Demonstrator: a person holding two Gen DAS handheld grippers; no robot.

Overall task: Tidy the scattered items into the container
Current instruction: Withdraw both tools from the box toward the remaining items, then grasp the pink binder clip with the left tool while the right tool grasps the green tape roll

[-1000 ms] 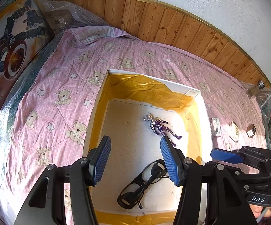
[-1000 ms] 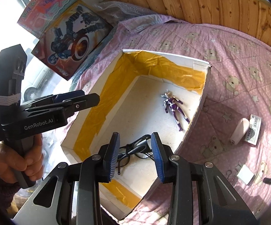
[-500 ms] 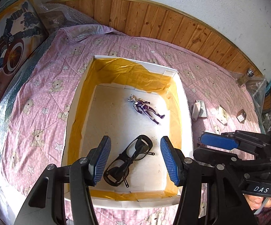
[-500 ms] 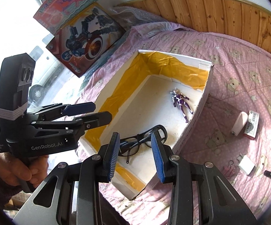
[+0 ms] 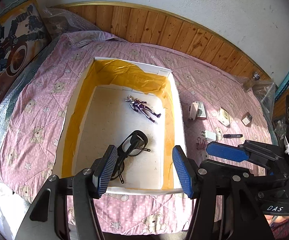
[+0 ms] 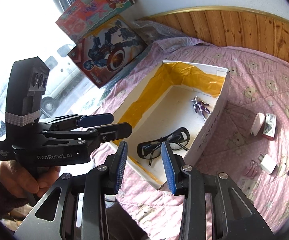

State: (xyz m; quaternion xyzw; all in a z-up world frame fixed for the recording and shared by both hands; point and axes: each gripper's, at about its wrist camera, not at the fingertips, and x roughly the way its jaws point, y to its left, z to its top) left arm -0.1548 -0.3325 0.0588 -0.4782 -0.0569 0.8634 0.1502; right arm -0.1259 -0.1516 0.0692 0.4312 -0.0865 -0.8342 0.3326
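Left wrist view: the left gripper (image 5: 144, 169) hangs over the near end of the white cardboard box lined with yellow tape (image 5: 176, 108), jaws spread wide with nothing between them. Inside the box, the black-framed safety glasses (image 5: 132, 148) lie toward the near wall and the small purple and silver action figure (image 5: 142, 108) lies closer to the far wall. The box sits on a pink quilt printed with teddy bears (image 5: 34, 108). Off the box's right side, scattered on the quilt, are a white and pink stapler (image 5: 192, 108), a small white adapter block (image 5: 210, 135) and a black marker pen (image 5: 232, 135). The right gripper (image 5: 226, 154) pokes in at the right.

Right wrist view: the right gripper (image 6: 144, 167) is also open and empty, near the box's front corner. The left gripper (image 6: 102, 123) is held in a hand (image 6: 26, 180) at the left, fingers apart.
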